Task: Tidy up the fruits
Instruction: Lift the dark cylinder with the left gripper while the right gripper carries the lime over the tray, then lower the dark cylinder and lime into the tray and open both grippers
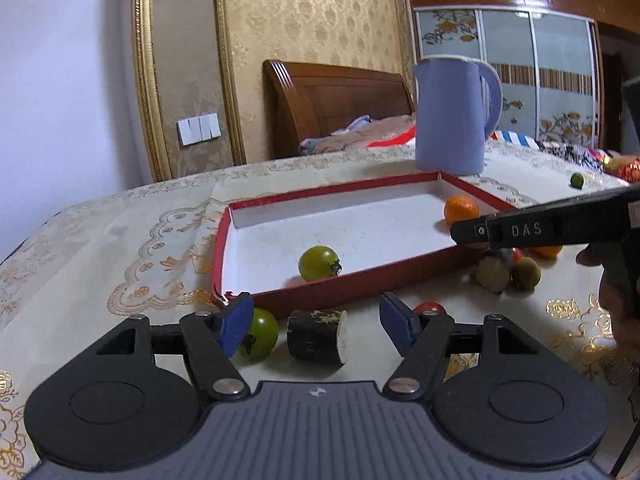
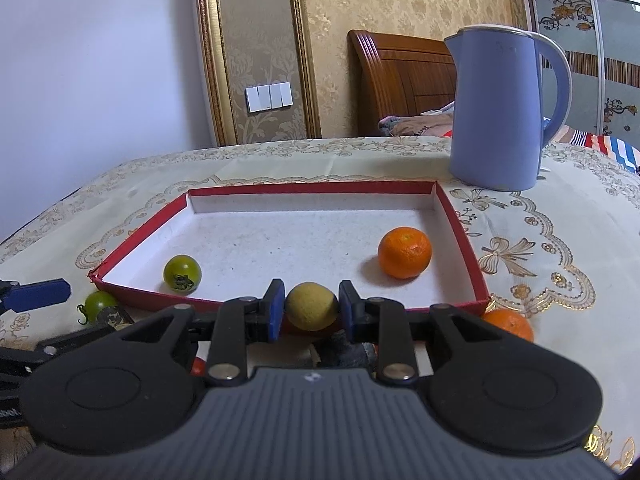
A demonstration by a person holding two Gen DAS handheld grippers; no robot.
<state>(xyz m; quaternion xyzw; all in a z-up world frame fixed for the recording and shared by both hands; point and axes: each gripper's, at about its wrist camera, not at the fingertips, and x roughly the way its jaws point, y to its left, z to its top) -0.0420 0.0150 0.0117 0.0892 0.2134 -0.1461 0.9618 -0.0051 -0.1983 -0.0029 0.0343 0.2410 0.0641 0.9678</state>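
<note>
Gripping a yellow-green fruit (image 2: 312,306) above the red tray's (image 2: 460,224) 6 o'clock rim: right claw (image 2: 311,312), lettered "DAS". Tray holds an orange (image 2: 405,252) and a green tomato (image 2: 182,273). Left claw (image 1: 316,324) spread wide, empty, over a dark stub (image 1: 317,336) on the counter (image 1: 120,248).

Tomato (image 2: 182,273) and orange (image 2: 405,253) in tray (image 2: 308,188); kettle (image 2: 498,108) behind.

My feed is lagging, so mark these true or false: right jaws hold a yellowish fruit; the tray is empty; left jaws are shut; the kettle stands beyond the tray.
1. The right gripper holds the yellowish fruit: true.
2. The red tray is empty: false; it holds a green tomato and an orange.
3. The left gripper is shut: false; it is open, holding nothing.
4. The blue kettle stands beyond the tray: true.
</note>
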